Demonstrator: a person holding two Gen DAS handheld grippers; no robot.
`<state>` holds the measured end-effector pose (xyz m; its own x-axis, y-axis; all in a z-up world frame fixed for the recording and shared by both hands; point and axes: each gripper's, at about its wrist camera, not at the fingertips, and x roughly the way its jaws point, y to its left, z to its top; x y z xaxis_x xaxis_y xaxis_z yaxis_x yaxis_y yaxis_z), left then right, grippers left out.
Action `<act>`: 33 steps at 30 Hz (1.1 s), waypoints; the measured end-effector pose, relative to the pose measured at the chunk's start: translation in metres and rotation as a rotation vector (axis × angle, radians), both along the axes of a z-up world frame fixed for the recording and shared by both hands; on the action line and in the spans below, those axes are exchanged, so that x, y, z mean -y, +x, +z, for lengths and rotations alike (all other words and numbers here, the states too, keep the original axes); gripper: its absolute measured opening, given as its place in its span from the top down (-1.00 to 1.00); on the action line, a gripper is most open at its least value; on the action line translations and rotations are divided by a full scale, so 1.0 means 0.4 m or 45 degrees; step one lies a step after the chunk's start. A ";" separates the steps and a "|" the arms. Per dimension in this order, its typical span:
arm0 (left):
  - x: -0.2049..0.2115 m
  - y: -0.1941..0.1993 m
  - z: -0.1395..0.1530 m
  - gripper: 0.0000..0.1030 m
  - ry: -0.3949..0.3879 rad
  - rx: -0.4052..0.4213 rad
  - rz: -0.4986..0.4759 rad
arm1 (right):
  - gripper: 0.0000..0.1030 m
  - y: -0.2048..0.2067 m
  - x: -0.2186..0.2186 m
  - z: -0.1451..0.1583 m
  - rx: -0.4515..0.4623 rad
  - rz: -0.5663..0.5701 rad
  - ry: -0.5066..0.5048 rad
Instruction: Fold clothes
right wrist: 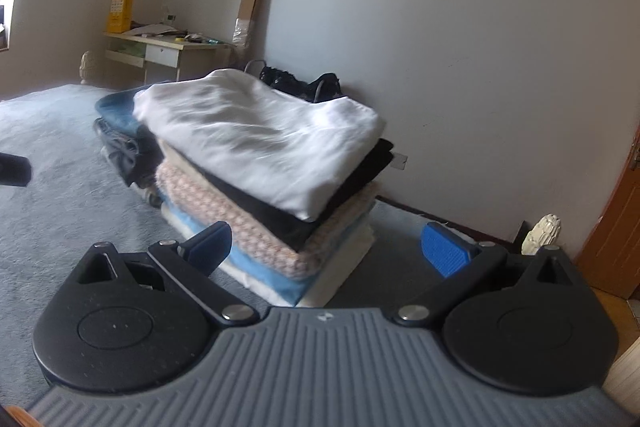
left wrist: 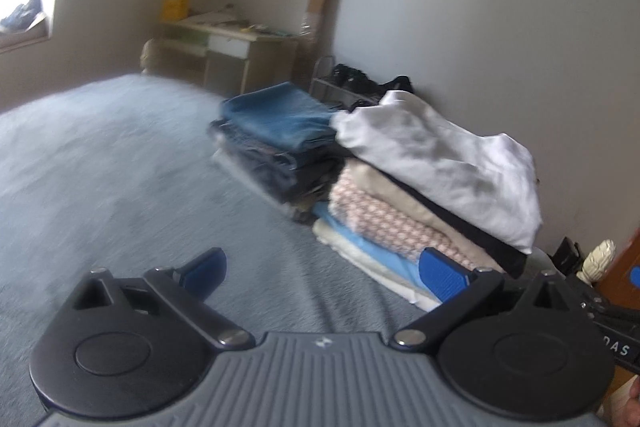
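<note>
Both pairs of jaws stand wide apart and hold nothing: the left gripper (left wrist: 322, 269) hangs over the grey-blue bedspread (left wrist: 100, 163), the right gripper (right wrist: 328, 247) just short of a stack of folded clothes, its blue pads (right wrist: 446, 249) framing the stack's near corner.

On top of that stack lies a white garment (right wrist: 256, 135), loosely folded and rumpled, its edges overhanging the layers below. Under it sit a black piece (right wrist: 280, 215), a pink-and-white patterned piece (right wrist: 224, 211), a light blue one (right wrist: 260, 267) and a cream one at the bottom. Just beside, toward the window, a second pile carries folded blue jeans (left wrist: 280, 119) over darker denim.

The white cloth looks thin, light and limp, so it would likely sag and slide if taken by the middle; a pinch at a corner or along a hem, one gripper at each end, seems the surer hold. The jeans appear heavier and stiffer, likely keeping a crease better.

Behind the piles, a shoe rack (left wrist: 340, 85) stands against the wall, with a small desk (right wrist: 168, 53) further off.
</note>
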<state>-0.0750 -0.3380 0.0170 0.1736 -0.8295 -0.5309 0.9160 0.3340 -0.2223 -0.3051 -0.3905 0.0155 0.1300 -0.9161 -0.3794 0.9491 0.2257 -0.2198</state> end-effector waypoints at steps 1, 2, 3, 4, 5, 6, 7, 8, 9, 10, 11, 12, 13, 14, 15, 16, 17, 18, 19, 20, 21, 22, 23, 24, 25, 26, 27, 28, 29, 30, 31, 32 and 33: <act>0.007 -0.009 -0.003 -1.00 0.004 -0.007 -0.011 | -0.98 -0.008 0.001 -0.002 0.004 0.002 -0.005; 0.014 -0.016 -0.005 -1.00 0.008 -0.024 -0.028 | -0.98 -0.015 0.002 -0.007 0.006 0.005 -0.006; 0.020 -0.022 -0.007 -1.00 0.012 -0.041 -0.045 | -0.98 -0.019 0.004 -0.012 0.004 0.008 -0.002; 0.024 -0.025 -0.008 -1.00 0.020 -0.060 -0.061 | -0.98 -0.022 0.006 -0.017 0.006 0.012 0.011; 0.028 -0.028 -0.009 -1.00 0.028 -0.078 -0.074 | -0.98 -0.025 0.009 -0.020 0.016 0.020 0.032; 0.031 -0.029 -0.009 -1.00 0.039 -0.086 -0.076 | -0.98 -0.027 0.013 -0.022 0.034 0.027 0.060; 0.031 -0.033 -0.008 -1.00 0.050 -0.081 -0.071 | -0.98 -0.028 0.016 -0.023 0.056 0.029 0.086; 0.030 -0.037 -0.008 -1.00 0.055 -0.066 -0.061 | -0.98 -0.028 0.017 -0.023 0.075 0.026 0.101; 0.027 -0.040 -0.007 -1.00 0.056 -0.051 -0.051 | -0.98 -0.028 0.018 -0.023 0.094 0.023 0.115; 0.024 -0.042 -0.007 -1.00 0.058 -0.041 -0.042 | -0.98 -0.027 0.016 -0.022 0.106 0.020 0.116; 0.020 -0.043 -0.006 -1.00 0.056 -0.035 -0.035 | -0.98 -0.026 0.013 -0.019 0.115 0.018 0.110; 0.015 -0.043 -0.005 -1.00 0.054 -0.030 -0.030 | -0.98 -0.024 0.010 -0.017 0.123 0.015 0.105; 0.009 -0.043 -0.002 -1.00 0.050 -0.027 -0.029 | -0.98 -0.024 0.005 -0.013 0.129 0.011 0.096; 0.003 -0.046 0.000 -1.00 0.046 -0.018 -0.027 | -0.98 -0.022 0.001 -0.009 0.131 0.006 0.089; -0.005 -0.050 0.002 -1.00 0.042 0.000 -0.025 | -0.98 -0.020 -0.002 -0.005 0.132 0.003 0.084; -0.012 -0.055 0.005 -1.00 0.040 0.025 -0.024 | -0.98 -0.019 -0.006 -0.001 0.135 0.005 0.083; -0.018 -0.060 0.007 -1.00 0.042 0.050 -0.022 | -0.98 -0.018 -0.011 0.002 0.138 0.008 0.082; -0.025 -0.065 0.010 -1.00 0.041 0.072 -0.020 | -0.98 -0.016 -0.015 0.006 0.141 0.010 0.081; -0.032 -0.069 0.013 -1.00 0.040 0.092 -0.018 | -0.98 -0.014 -0.020 0.008 0.140 0.013 0.081; -0.039 -0.070 0.015 -1.00 0.036 0.097 -0.015 | -0.98 -0.010 -0.023 0.009 0.136 0.015 0.080; -0.044 -0.071 0.016 -1.00 0.034 0.099 -0.011 | -0.98 -0.006 -0.027 0.011 0.132 0.018 0.079; -0.048 -0.070 0.017 -1.00 0.040 0.090 -0.004 | -0.98 -0.001 -0.030 0.011 0.125 0.021 0.079; -0.052 -0.068 0.017 -1.00 0.049 0.078 0.005 | -0.98 0.004 -0.033 0.012 0.120 0.026 0.081; -0.055 -0.065 0.018 -1.00 0.057 0.067 0.015 | -0.98 0.008 -0.036 0.013 0.119 0.030 0.086; -0.060 -0.063 0.018 -1.00 0.063 0.059 0.026 | -0.98 0.011 -0.039 0.014 0.119 0.035 0.090; -0.063 -0.061 0.020 -1.00 0.067 0.059 0.039 | -0.98 0.013 -0.041 0.016 0.120 0.040 0.091; -0.068 -0.062 0.021 -1.00 0.069 0.067 0.052 | -0.98 0.015 -0.044 0.018 0.120 0.045 0.092; -0.072 -0.063 0.023 -1.00 0.071 0.074 0.065 | -0.98 0.016 -0.047 0.020 0.118 0.049 0.093; -0.076 -0.065 0.024 -1.00 0.074 0.082 0.078 | -0.98 0.016 -0.052 0.022 0.116 0.053 0.094; -0.079 -0.067 0.027 -1.00 0.077 0.089 0.089 | -0.98 0.015 -0.055 0.024 0.117 0.052 0.095; -0.081 -0.069 0.031 -1.00 0.075 0.093 0.092 | -0.98 0.013 -0.059 0.027 0.118 0.051 0.097; -0.084 -0.072 0.035 -1.00 0.069 0.094 0.090 | -0.98 0.011 -0.062 0.029 0.119 0.050 0.099; -0.086 -0.077 0.038 -1.00 0.063 0.097 0.087 | -0.98 0.008 -0.064 0.031 0.124 0.046 0.102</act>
